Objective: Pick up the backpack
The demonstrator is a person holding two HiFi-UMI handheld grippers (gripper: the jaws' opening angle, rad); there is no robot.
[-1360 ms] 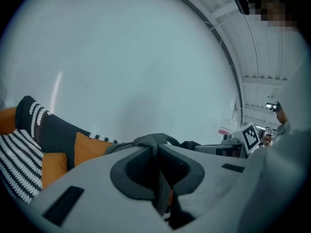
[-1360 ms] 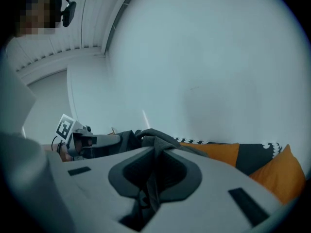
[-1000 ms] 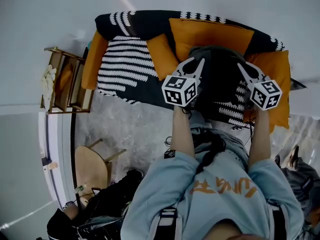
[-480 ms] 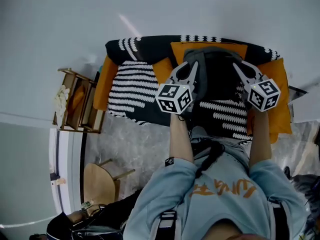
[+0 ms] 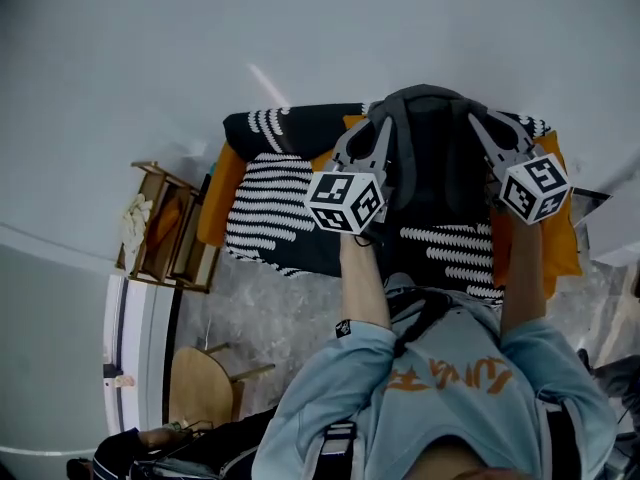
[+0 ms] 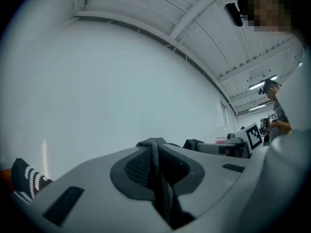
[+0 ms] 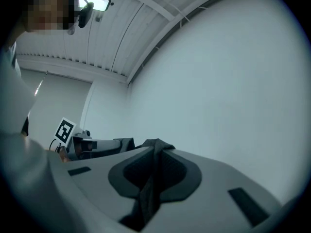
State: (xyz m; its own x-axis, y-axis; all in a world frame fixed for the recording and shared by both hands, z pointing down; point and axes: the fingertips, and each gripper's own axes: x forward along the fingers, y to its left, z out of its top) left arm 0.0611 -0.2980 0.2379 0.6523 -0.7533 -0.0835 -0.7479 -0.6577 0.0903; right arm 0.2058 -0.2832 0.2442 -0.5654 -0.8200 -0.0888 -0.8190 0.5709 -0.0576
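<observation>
At the far left a small wooden rack point(image 5: 165, 233) stands beside the sofa point(image 5: 262, 128), and a round wooden stool point(image 5: 198, 386) sits nearer to me on the floor. A black throw with white stripes point(image 5: 265, 203) covers the sofa, with an orange cushion point(image 5: 218, 196) at its left end.

My left hand-held gripper point(image 5: 372, 133) points level toward the pale wall. Its jaws are nearly together, pinching a dark strap point(image 6: 161, 178) of the backpack point(image 5: 435, 158); the fabric bunches up out of the narrow gap.

The backpack, dark grey, hangs between my two hand-held grippers in front of my chest, above the sofa's seat and backrest. I cannot tell whether its lower end touches the throw.

My right hand-held gripper point(image 5: 484, 125) mirrors the left: level, jaws nearly together, clamped on a dark strap point(image 7: 147, 191) that folds over the tips. Beyond it, orange upholstery point(image 5: 565, 243) shows at the sofa's right end.
</observation>
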